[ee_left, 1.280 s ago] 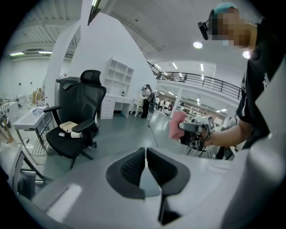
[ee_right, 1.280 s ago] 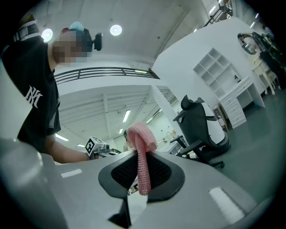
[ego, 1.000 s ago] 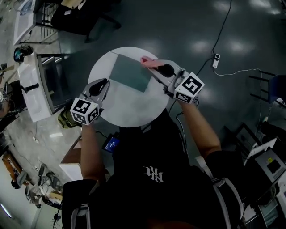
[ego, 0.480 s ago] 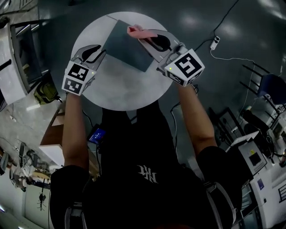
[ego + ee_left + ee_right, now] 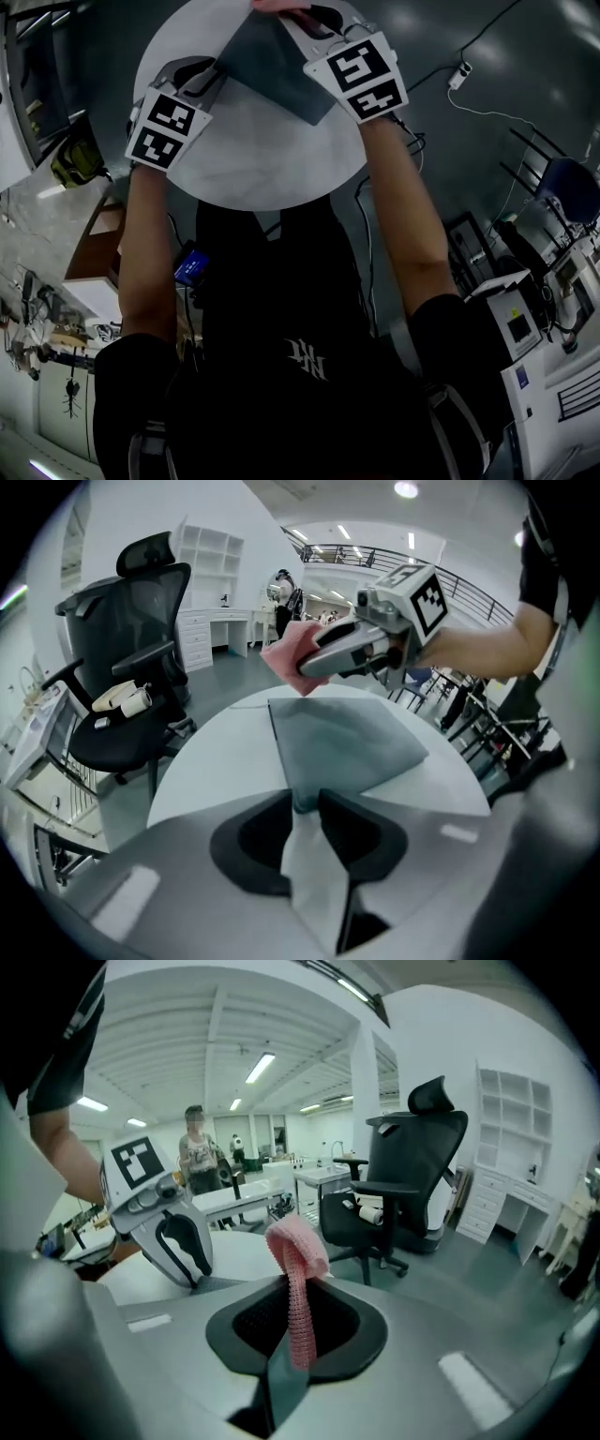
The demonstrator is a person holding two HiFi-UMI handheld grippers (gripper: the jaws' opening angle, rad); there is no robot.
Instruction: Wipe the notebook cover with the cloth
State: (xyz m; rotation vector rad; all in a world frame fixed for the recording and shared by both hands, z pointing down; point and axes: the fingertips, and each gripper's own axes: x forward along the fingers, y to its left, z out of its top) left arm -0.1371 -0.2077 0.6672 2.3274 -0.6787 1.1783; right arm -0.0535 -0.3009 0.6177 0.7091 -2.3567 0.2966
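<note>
Pink cloth (image 5: 296,1241) clamped in my right tongs (image 5: 298,1330), by the grey notebook (image 5: 342,742)'s far edge; left tongs (image 5: 305,803) pinch its near corner.

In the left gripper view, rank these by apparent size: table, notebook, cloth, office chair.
Largest: the table.
Next: the office chair and the notebook look about alike. The chair stands farther off, so I won't rank them.
Smallest: the cloth.
</note>
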